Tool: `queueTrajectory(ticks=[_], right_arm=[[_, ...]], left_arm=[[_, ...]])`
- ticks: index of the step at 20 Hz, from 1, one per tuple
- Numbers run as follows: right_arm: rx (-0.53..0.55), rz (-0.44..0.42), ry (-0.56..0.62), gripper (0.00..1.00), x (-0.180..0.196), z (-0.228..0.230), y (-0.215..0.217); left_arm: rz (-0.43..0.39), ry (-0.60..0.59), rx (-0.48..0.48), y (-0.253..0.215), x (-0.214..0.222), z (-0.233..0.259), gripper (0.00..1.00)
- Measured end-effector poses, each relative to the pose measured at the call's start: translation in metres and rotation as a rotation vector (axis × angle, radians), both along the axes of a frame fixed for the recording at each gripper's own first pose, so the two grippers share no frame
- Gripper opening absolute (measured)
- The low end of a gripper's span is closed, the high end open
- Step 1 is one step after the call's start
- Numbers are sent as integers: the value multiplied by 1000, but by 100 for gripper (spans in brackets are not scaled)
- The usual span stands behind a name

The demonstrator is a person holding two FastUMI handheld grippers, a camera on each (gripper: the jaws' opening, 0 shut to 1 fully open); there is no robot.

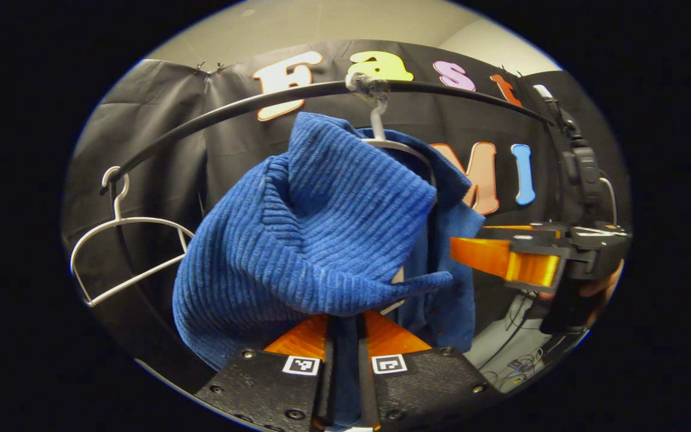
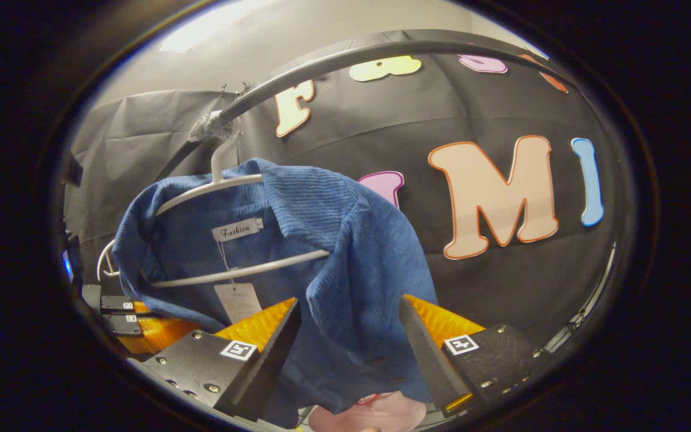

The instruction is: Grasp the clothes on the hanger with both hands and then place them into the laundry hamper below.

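Between left tongs [image 1: 345, 336]: blue sweater [image 1: 321, 228] pinched; right tongs [image 2: 350, 336] agape around it.

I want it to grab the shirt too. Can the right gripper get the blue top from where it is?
Probably yes: the blue top already hangs between the open fingers of the right gripper, nothing blocking.

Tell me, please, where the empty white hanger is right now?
In the left gripper view, the empty white hanger hangs from the black rail at far left, left of the blue garment.

Both close, facing shared garment [image 1: 315, 240].
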State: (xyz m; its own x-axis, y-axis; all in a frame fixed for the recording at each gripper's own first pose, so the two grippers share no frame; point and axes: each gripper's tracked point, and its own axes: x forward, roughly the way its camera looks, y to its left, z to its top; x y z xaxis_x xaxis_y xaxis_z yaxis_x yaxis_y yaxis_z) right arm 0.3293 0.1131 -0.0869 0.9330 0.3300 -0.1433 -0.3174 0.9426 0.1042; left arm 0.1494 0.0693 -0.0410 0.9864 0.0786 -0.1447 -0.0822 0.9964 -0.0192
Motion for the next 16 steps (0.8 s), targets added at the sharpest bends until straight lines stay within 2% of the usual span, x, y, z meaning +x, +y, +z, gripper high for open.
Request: queueTrajectory(ticks=[1,2,4,5,7,8,9,11,12,13,15,16], right_arm=[[1,0,2,98,9,-3,-1],[-5,0,6,98,17,-8,-3],[-17,9,-1,98,30,-12,-3],[-12,16,-11,98,35,-11,-1],[8,35,-31,98,43,-9,4],[10,32,-45,98,49,-8,5],[5,26,-62,98,52,-5,5],[-7,4,-66,70,58,-10,5],[6,14,-58,56,56,-7,7],[13,-13,-49,41,55,-8,2],[54,15,-28,10,47,-4,8],[57,23,-17,9,43,-2,7]], left_arm=[[-22,7,-52,-7,-6,-2,13],[-21,-9,-89,-6,-10,2,12],[43,-32,-88,8,-20,6,3],[75,-29,-77,12,-24,5,3],[89,-22,-59,4,-29,-1,2],[91,-33,-31,-1,-30,-3,5],[87,-52,14,-7,-32,-1,17],[106,-72,124,-15,-30,1,43],[113,-74,163,-18,-27,1,56],[130,-72,186,-17,-25,-1,69],[200,-44,195,-6,-22,-5,77],[239,-10,183,-1,-23,-10,77]])
